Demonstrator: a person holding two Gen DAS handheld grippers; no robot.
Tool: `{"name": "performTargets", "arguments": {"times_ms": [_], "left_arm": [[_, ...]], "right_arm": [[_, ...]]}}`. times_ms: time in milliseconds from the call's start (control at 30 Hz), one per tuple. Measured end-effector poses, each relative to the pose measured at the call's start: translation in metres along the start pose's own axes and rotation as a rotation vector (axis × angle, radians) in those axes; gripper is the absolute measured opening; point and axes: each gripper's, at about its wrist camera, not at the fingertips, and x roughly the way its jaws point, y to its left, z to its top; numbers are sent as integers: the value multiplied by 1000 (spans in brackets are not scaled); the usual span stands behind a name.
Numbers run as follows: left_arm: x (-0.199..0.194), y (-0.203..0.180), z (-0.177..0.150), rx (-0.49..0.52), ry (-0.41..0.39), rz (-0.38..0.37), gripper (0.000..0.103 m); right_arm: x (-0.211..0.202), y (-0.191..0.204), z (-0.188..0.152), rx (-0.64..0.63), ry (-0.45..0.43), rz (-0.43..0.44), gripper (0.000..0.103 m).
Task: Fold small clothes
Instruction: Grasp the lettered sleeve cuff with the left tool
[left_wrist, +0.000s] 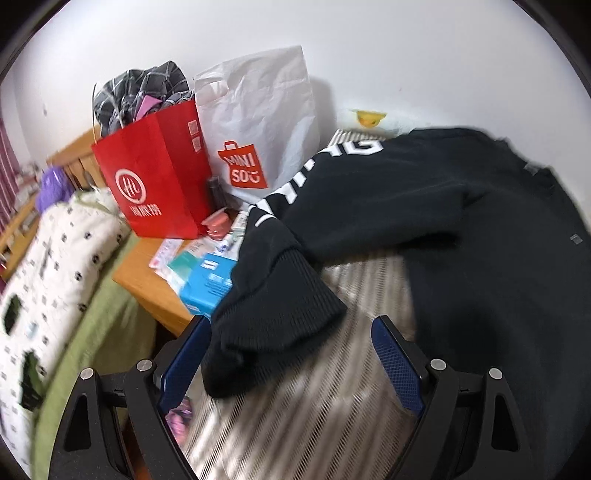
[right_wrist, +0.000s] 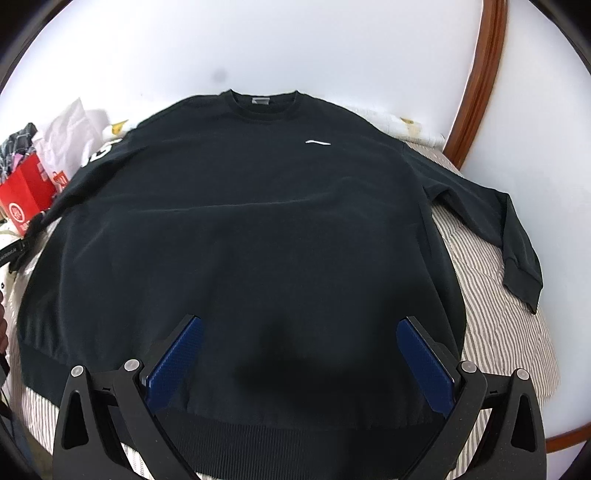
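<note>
We see the black sweatshirt (right_wrist: 258, 221) spread face up on the striped bed (right_wrist: 498, 332), the landmark. Our left tool (left_wrist: 291, 354) stands wide over the sleeve cuff (left_wrist: 273, 325), gripping nothing; the right tool (right_wrist: 299, 354), equally empty and wide, hovers above the hem (right_wrist: 295, 439). We should pinch only the cuff's ribbing, then fold inward.

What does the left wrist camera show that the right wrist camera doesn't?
Only the left wrist view shows the ribbed cuff of the lettered sleeve lying between the open left tongs, plus the small wooden table with boxes. Only the right wrist view shows the collar, the chest logo, the plain sleeve and the wooden frame. Both show the black sweatshirt, red bag, white bag and striped bedding.
</note>
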Motion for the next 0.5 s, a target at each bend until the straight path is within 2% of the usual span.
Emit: {"name": "performTargets", "arguments": {"times_ms": [33,67,100,167,267,500], "left_arm": [[2,0,0,8,-6,32,80],[4,-1,2,18,-22,82,68],[5,-1,2,26,-26,95,60],[11,0,5,30,4,75,13],[10,5,9,-9,7,83,6],[-29,-12,27,-10,-51,-6,6]], "right_arm": [[3,1,2,-2,5,-4,103],[6,1,4,-4,8,-8,103],[9,1,5,-4,12,-11,103],[15,1,9,-6,22,-14,103],[21,-2,13,-2,26,-10,103],[23,-17,16,9,6,30,103]]}}
